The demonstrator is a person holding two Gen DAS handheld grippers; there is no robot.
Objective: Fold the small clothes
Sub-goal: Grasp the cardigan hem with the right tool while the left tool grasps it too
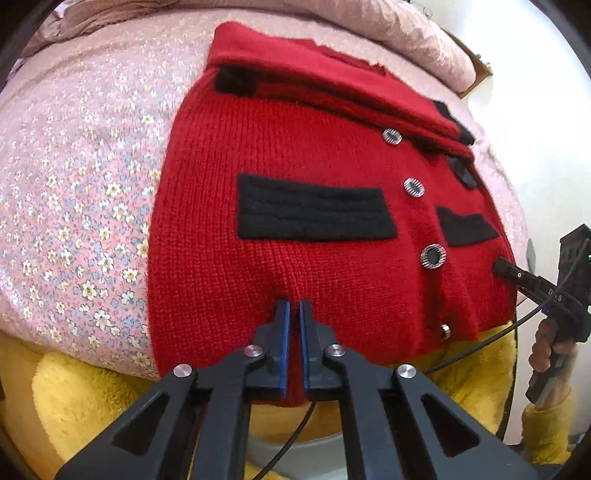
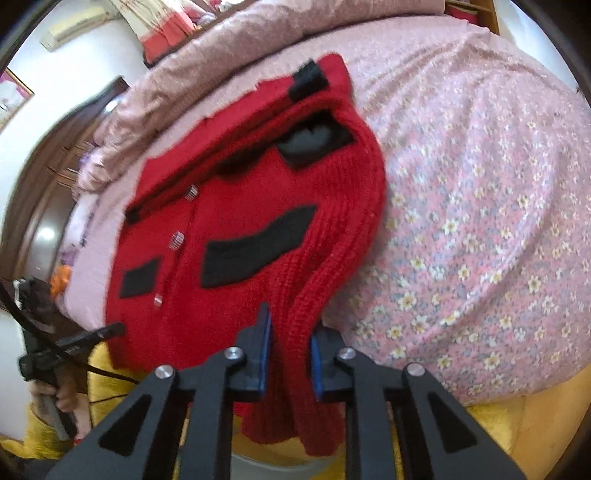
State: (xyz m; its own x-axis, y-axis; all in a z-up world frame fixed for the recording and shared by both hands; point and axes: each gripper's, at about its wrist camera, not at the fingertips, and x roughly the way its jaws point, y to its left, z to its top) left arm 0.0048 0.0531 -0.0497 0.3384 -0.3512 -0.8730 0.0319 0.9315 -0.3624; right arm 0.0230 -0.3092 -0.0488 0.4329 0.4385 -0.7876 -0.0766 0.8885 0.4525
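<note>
A red knitted cardigan (image 1: 295,147) with black pocket flaps (image 1: 314,210) and striped buttons (image 1: 432,256) lies front up on the bed, its sleeves folded across the top. My left gripper (image 1: 294,305) is shut on the near hem, left of the button row. My right gripper (image 2: 291,321) is shut on a thick bunched fold of the cardigan (image 2: 236,177) at its near right corner, which is lifted off the sheet. Each gripper shows in the other's view: the right gripper (image 1: 506,267) at the hem's right end, the left gripper (image 2: 114,328) at the lower left.
The bed has a pink floral sheet (image 1: 74,203) (image 2: 480,221) with a pink quilt (image 1: 406,33) bunched at the far side. Yellow fleece clothing (image 1: 92,387) of the person fills the near edge. A hand (image 1: 546,354) holds the right gripper's handle. A dark wooden wardrobe (image 2: 55,177) stands behind.
</note>
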